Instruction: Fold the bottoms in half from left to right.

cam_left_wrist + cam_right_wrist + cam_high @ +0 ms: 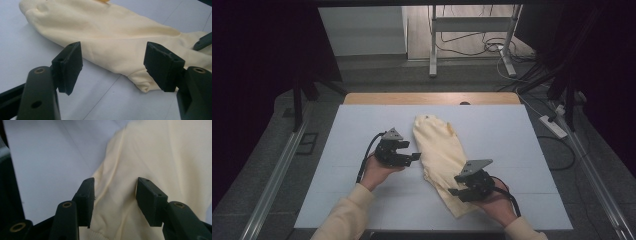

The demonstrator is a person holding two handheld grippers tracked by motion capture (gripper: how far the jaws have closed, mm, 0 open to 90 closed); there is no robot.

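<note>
White table [362, 125] holds a cream garment [439, 150]. I keep both grippers, left [414, 156] and right [453, 191], open and empty beside it; next I must grasp its edge.

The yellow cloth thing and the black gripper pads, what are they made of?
The cream-yellow garment looks like soft knit fabric, likely cotton: matte, creased, with a ribbed cuff at one end. The black pads look like matte rubber or foam, with dull, slightly rough edges; which one is hard to say.
</note>
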